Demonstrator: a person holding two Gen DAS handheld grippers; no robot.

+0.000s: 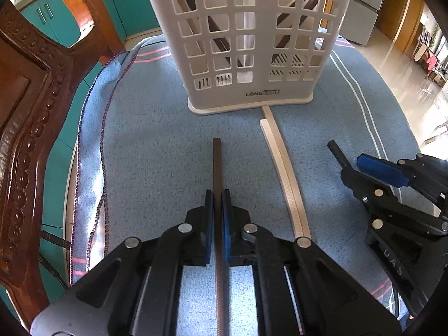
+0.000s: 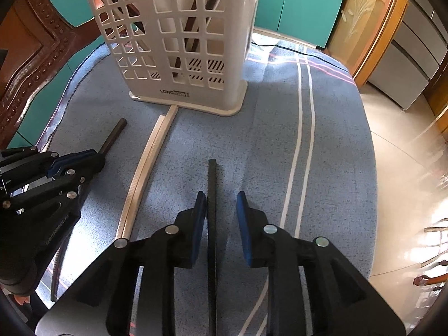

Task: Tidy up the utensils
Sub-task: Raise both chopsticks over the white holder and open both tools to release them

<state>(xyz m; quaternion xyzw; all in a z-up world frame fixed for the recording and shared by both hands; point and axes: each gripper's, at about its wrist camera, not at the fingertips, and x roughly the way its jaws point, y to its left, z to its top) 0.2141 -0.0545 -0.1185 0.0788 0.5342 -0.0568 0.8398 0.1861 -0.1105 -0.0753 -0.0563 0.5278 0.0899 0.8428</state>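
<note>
My left gripper [image 1: 217,204] is shut on a dark brown chopstick [image 1: 216,162], which points toward the white slotted utensil basket [image 1: 252,95]. The same gripper [image 2: 84,159] and stick [image 2: 113,135] show at the left of the right wrist view. My right gripper [image 2: 221,204] stands slightly open around a black chopstick [image 2: 212,184]. The stick lies against the left pad, and a gap separates it from the right pad [image 2: 242,210]. In the left wrist view the right gripper [image 1: 350,165] sits at the right with the black stick's tip [image 1: 334,147] poking out. Several dark sticks stand inside the basket [image 2: 179,42].
A pair of white chopsticks [image 1: 282,162] lies on the blue cloth [image 1: 156,145] between the two grippers, its far end touching the basket's base. A carved wooden chair back [image 1: 30,112] rises at the left. The table edge and tiled floor [image 2: 406,140] lie to the right.
</note>
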